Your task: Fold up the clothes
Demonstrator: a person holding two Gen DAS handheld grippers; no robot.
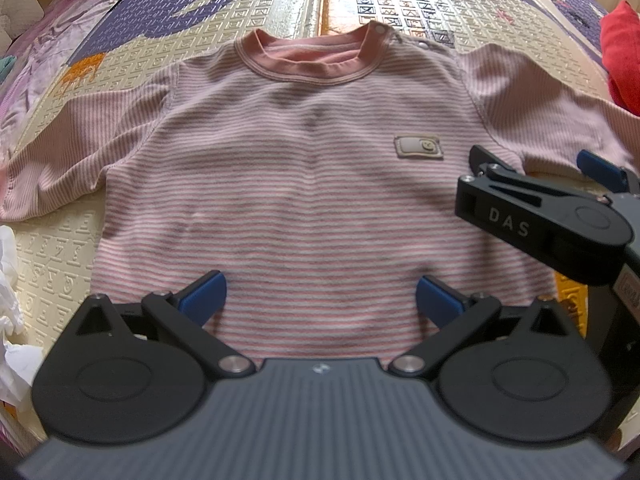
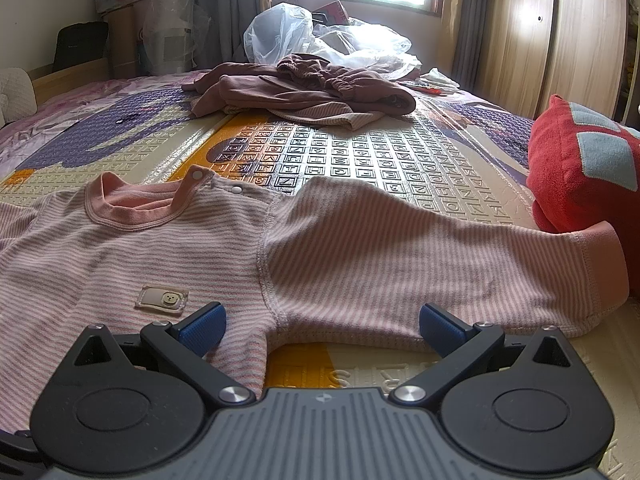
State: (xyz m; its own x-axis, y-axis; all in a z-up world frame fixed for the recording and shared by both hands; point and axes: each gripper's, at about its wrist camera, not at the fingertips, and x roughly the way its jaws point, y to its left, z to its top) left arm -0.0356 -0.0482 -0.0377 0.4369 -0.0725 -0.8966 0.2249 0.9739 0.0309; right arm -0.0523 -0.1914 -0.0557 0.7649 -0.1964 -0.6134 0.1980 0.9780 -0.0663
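A pink striped long-sleeve shirt (image 1: 304,184) lies flat, front up, on a patterned play mat (image 1: 168,52), collar away from me and both sleeves spread. My left gripper (image 1: 320,300) hovers open over the shirt's lower hem, nothing between its blue pads. The right gripper (image 1: 540,168) shows at the right of the left wrist view, open by the shirt's right armpit. In the right wrist view the shirt (image 2: 160,240) spreads left, and its right sleeve (image 2: 440,248) runs to a pink cuff. There the right gripper (image 2: 322,326) stands open at the armpit.
A heap of brown-pink clothes (image 2: 304,88) lies further up the mat, with plastic bags (image 2: 320,36) behind it. A red cushion (image 2: 580,168) sits against the sleeve cuff at the right. White crumpled cloth (image 1: 12,300) lies at the left edge. A wooden wardrobe (image 2: 560,32) stands at the right.
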